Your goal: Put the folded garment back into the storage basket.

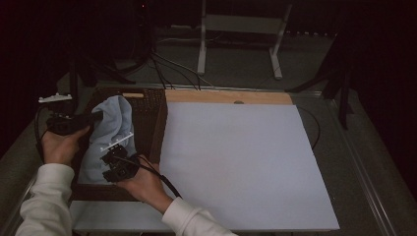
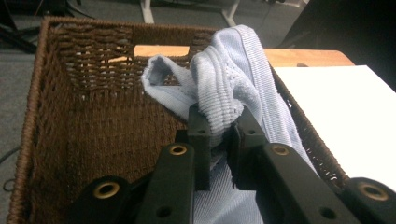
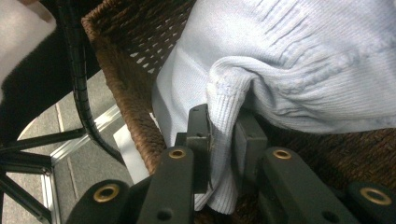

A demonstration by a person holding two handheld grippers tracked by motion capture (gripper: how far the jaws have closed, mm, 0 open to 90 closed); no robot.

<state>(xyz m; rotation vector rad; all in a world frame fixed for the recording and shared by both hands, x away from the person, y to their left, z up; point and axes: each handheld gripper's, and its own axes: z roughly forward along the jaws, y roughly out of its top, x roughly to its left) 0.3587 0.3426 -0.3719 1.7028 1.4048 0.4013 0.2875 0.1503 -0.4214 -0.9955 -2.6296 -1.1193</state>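
1. I have the left gripper point(image 2: 218, 135) clamped on a bunched fold of the pale blue knitted garment point(image 2: 233, 84), holding it up inside the brown wicker basket point(image 2: 70, 107).
2. My right gripper point(image 3: 223, 140) is closed on the garment's ribbed edge, pinched between both jaws, close to the basket's wall.
3. From the high view, the garment lies mostly in the basket at the table's left, just beside the white board point(image 1: 236, 157).
4. Both hands hold their grippers over the basket.
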